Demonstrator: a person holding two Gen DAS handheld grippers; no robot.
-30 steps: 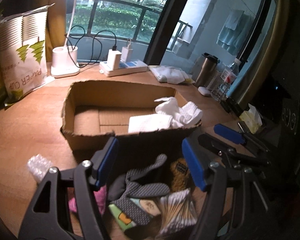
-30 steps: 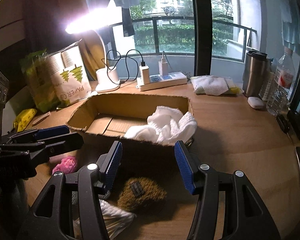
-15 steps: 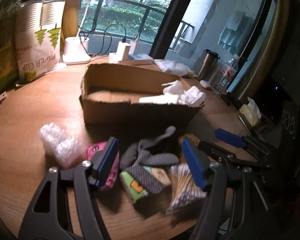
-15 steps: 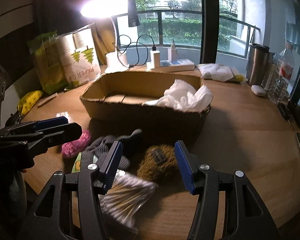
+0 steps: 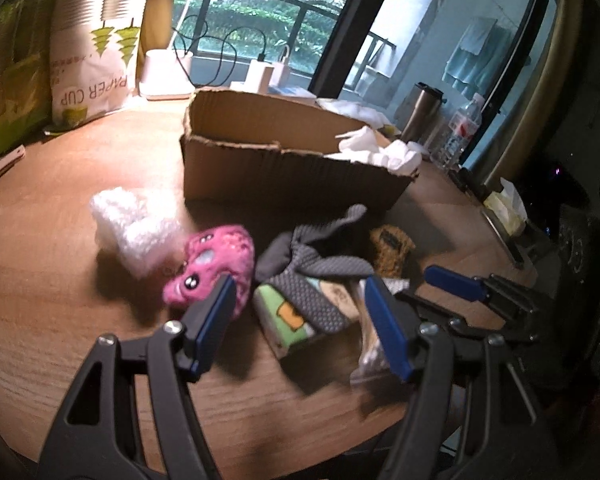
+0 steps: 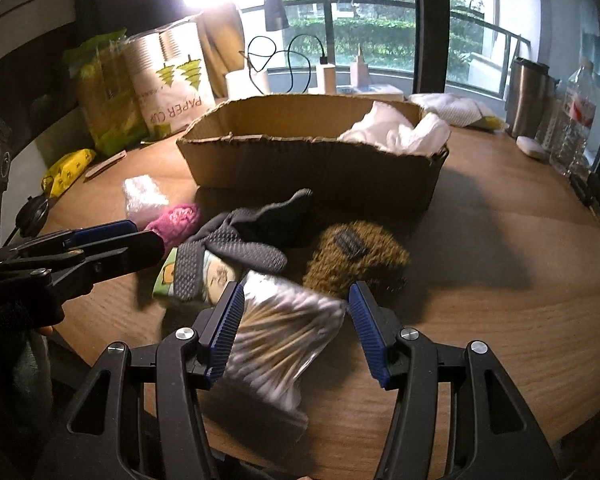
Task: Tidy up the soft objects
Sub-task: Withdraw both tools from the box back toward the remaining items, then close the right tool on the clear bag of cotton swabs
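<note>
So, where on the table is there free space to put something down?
Bare wood lies right of the brown plush, toward the steel tumbler, and left of the white fluffy bundle. The left half of the cardboard box looks free. In front of the box it is crowded.

corrugated cardboard box [image 6: 312, 168], matt wooden table [image 6: 500, 280]

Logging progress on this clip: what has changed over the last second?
Both grippers, left gripper and right gripper, dropped and pulled back from the cardboard box toward the pile; the right now straddles the cotton swab bag. Nothing grasped; jaws open, white cloths unmoved.
</note>
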